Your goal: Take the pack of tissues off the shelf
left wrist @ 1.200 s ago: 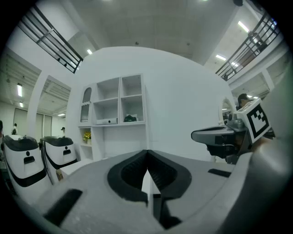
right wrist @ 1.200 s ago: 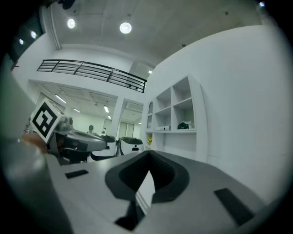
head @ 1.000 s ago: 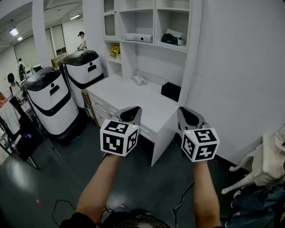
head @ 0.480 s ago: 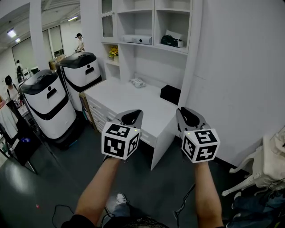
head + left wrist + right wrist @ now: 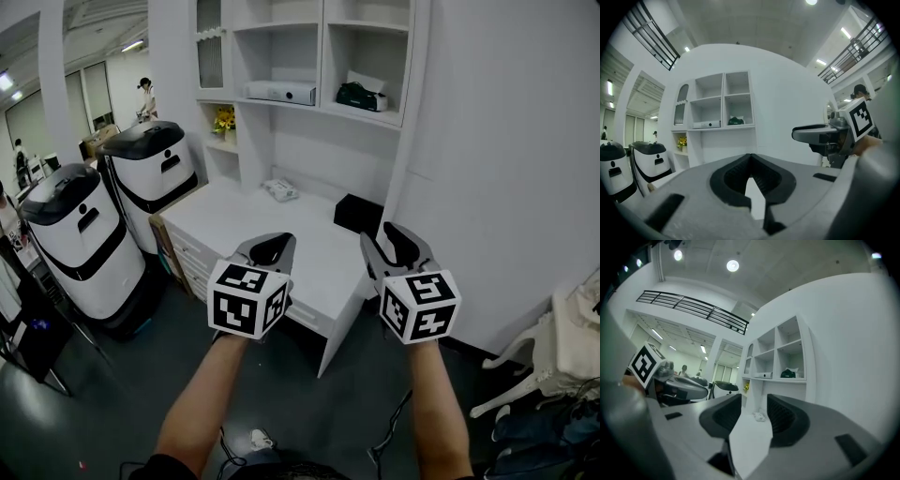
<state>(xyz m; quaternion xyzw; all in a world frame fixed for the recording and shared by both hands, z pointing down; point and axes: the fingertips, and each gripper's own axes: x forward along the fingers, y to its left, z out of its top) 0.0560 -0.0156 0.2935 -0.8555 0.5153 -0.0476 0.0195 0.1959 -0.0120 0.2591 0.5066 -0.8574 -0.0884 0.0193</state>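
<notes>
The pack of tissues (image 5: 364,94) is dark green with a white sheet sticking out of its top. It sits on the upper right shelf (image 5: 366,109) of the white wall unit, far ahead of both grippers. It also shows small in the left gripper view (image 5: 736,121) and in the right gripper view (image 5: 788,373). My left gripper (image 5: 267,247) is held over the desk's front edge, its jaws shut and empty (image 5: 750,157). My right gripper (image 5: 388,242) is level with it, its jaws opening with nothing between them (image 5: 753,405).
A white desk (image 5: 272,225) stands under the shelves with a black box (image 5: 359,214) and a small white object (image 5: 281,190) on it. A white device (image 5: 279,92) lies on the left shelf. Two white-and-black robots (image 5: 70,234) stand at left, a white chair (image 5: 548,361) at right.
The view has moved closer to the desk and shelves. The right gripper's jaws have parted from shut. The left gripper's jaws stay shut.
</notes>
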